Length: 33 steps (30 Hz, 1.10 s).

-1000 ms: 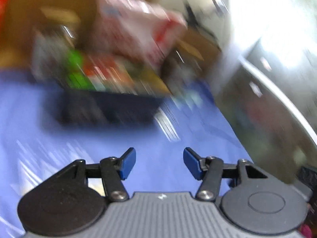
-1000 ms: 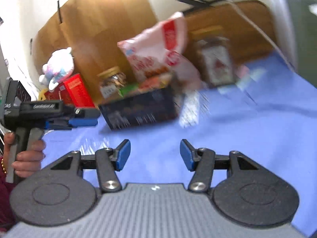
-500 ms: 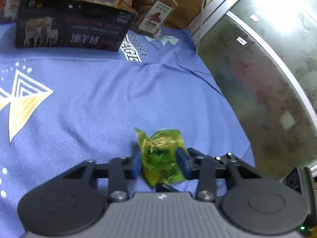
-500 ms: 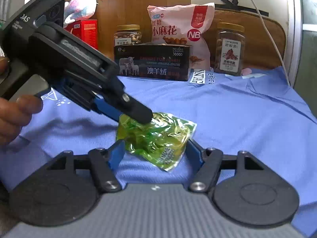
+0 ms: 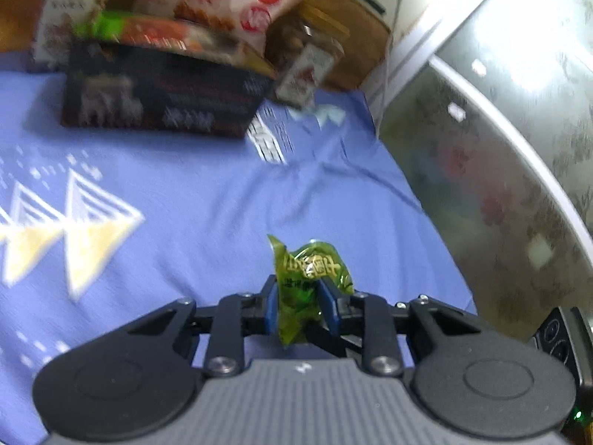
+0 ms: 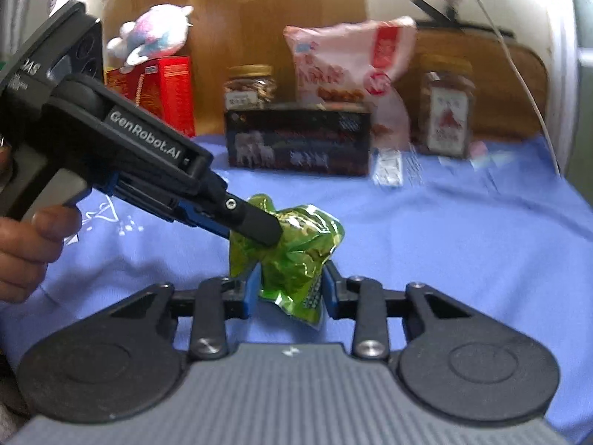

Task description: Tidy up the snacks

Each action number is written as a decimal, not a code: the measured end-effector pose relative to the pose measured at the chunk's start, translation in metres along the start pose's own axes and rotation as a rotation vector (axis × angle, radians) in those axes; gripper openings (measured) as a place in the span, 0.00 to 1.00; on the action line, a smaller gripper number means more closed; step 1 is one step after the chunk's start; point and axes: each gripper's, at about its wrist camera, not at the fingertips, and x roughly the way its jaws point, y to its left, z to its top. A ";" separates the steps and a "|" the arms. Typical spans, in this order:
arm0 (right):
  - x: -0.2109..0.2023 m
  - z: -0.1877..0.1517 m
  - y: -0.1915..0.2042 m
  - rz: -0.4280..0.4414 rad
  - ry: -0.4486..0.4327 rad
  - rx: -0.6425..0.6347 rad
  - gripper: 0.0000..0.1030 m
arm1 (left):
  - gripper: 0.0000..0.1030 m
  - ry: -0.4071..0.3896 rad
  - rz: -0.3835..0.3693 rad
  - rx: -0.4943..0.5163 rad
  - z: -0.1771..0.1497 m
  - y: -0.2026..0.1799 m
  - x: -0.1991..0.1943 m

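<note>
At the back, a dark rectangular cardboard box [image 6: 298, 142] holds flat snack packets; a pink-and-white plastic snack bag [image 6: 346, 63] leans behind it, flanked by two clear jars with gold lids [image 6: 251, 87], both filled with brown snacks. Nearer, both tools pinch one crinkled green foil snack pouch [image 6: 296, 256]: left tool [image 5: 298, 306] and right tool [image 6: 289, 291] have just been closing on it, above the blue printed cloth [image 6: 463, 252] on the worktop. A wooden panel [image 6: 237, 18] stands behind
</note>
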 end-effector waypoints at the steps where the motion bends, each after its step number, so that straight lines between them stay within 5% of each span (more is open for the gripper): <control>1: 0.004 0.009 0.001 0.007 -0.012 -0.016 0.36 | 0.22 -0.021 0.001 -0.003 0.007 0.003 -0.005; 11: 0.087 0.118 -0.023 0.029 -0.144 -0.129 0.36 | 0.23 -0.233 0.080 0.024 0.122 0.033 -0.027; 15: 0.133 0.140 -0.039 -0.052 -0.130 -0.172 0.40 | 0.27 -0.256 0.138 0.007 0.160 0.049 0.007; 17: 0.155 0.138 -0.044 -0.125 -0.092 -0.201 0.49 | 0.28 -0.228 0.183 0.001 0.169 0.054 0.027; 22: 0.152 0.127 -0.049 -0.192 -0.129 -0.159 0.57 | 0.31 -0.184 0.278 0.020 0.164 0.055 0.056; 26: 0.122 0.110 -0.042 -0.162 -0.164 -0.090 0.57 | 0.31 -0.225 0.325 0.057 0.148 0.043 0.037; 30: 0.090 0.083 -0.045 -0.112 -0.165 0.040 0.57 | 0.33 -0.274 0.458 0.150 0.121 0.017 0.013; 33: 0.071 0.058 -0.047 -0.099 -0.143 0.165 0.66 | 0.36 -0.276 0.517 0.173 0.096 0.002 0.000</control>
